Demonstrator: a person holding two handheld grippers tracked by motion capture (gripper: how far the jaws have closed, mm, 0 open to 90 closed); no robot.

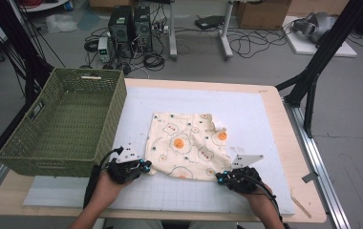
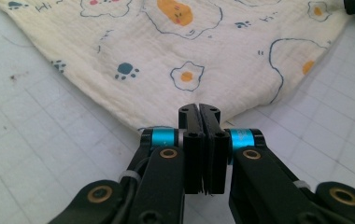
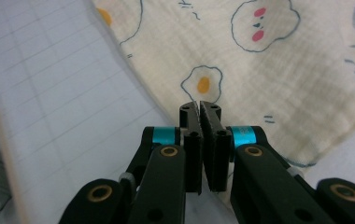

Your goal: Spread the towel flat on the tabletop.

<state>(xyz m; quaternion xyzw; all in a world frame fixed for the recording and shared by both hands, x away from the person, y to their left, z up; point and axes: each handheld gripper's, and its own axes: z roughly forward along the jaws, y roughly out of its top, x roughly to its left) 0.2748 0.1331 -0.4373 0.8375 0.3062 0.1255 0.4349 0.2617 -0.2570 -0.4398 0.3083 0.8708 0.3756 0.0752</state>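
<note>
A cream cloth [image 1: 189, 143] printed with fried eggs and little bears lies flat on the white grid mat [image 1: 251, 109]. My left gripper [image 1: 146, 166] sits at the cloth's near left corner. In the left gripper view its jaws [image 2: 199, 108] are pressed together where the cloth [image 2: 189, 46] narrows to that corner. My right gripper [image 1: 220, 177] is at the near right corner. In the right gripper view its jaws [image 3: 199, 106] are closed over the cloth's [image 3: 259, 70] edge, with a thin pale strip pinched between the tips.
A green woven basket [image 1: 117, 105] stands on the table's left side, close to the left gripper. A small white tag [image 1: 219, 126] sticks up near the cloth's far right corner. The wooden table edge [image 1: 292, 157] runs along the right.
</note>
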